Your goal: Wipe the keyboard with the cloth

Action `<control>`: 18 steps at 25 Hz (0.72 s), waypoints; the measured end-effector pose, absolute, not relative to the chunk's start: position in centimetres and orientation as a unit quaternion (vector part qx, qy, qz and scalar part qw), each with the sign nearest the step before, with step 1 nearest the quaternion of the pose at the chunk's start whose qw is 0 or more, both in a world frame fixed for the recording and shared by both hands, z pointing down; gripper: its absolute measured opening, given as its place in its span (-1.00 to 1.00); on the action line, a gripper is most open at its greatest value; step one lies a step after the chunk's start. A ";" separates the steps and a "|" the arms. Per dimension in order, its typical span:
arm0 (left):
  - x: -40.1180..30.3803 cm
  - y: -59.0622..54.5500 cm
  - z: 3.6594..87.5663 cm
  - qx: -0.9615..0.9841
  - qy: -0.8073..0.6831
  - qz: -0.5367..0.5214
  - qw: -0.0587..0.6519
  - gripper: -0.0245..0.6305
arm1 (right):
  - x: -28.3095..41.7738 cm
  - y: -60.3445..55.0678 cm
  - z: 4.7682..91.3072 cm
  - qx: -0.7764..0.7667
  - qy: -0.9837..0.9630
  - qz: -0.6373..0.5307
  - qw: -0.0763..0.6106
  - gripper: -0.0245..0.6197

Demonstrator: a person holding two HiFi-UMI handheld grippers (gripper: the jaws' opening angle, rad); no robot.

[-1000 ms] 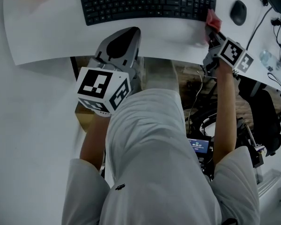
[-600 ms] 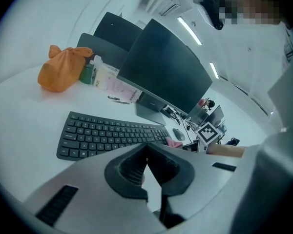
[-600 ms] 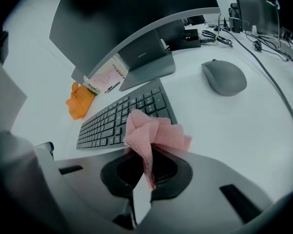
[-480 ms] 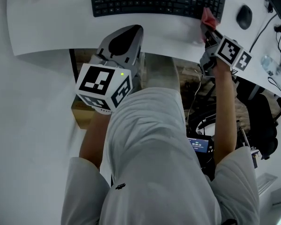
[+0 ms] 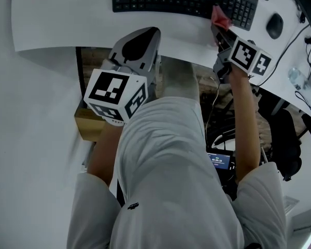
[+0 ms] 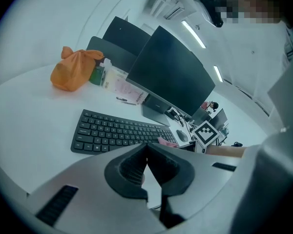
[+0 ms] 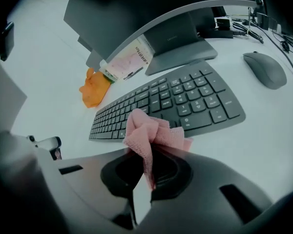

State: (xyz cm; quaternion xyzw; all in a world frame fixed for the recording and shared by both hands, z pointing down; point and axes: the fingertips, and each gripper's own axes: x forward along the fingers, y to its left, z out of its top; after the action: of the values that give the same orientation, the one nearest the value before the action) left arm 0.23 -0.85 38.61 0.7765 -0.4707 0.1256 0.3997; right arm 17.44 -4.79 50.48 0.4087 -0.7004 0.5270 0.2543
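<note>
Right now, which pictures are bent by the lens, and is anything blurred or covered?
Left gripper view: strong fisheye, dark corners, the keyboard curves, a mosaic patch covers the top right. Right gripper view: same bending, the cloth looks sharp. Head view: dim, the desk edge bows.

Left gripper (image 6: 147, 147): jaws closed, tips meeting, nothing between them. It is held above the near edge of the white desk (image 6: 34, 130).

Black keyboard (image 6: 119, 132): lies flat beyond the jaws. A pink cloth (image 6: 166, 141) sits at its right end, with a dark mouse (image 6: 184, 136) just past it.

The right gripper's marker cube (image 6: 206, 132) is close beside the cloth; a forearm (image 6: 227, 151) extends from it.

A dark monitor (image 6: 168, 77) stands behind the keyboard, its screen off. To its left: a printed carton (image 6: 123, 86), a green bottle (image 6: 96, 75) and an orange bag (image 6: 74, 71), grouped together.
</note>
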 end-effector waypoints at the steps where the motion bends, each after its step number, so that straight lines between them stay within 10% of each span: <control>1: 0.0 -0.7 38.6 0.775 -0.472 0.124 0.400 -0.86 | 16.9 -4.7 50.5 0.405 -0.703 0.525 0.257 -0.87; 18: -3.5 0.9 38.3 0.749 -0.506 0.110 0.413 -0.86 | 8.4 -3.6 49.9 0.328 -0.735 0.521 0.284 -0.87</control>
State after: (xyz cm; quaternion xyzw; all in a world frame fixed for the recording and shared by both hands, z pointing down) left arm -3.52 0.88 38.26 0.7491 -0.5062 0.1104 0.4128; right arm 8.38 -3.58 49.88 0.3284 -0.7349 0.5208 0.2843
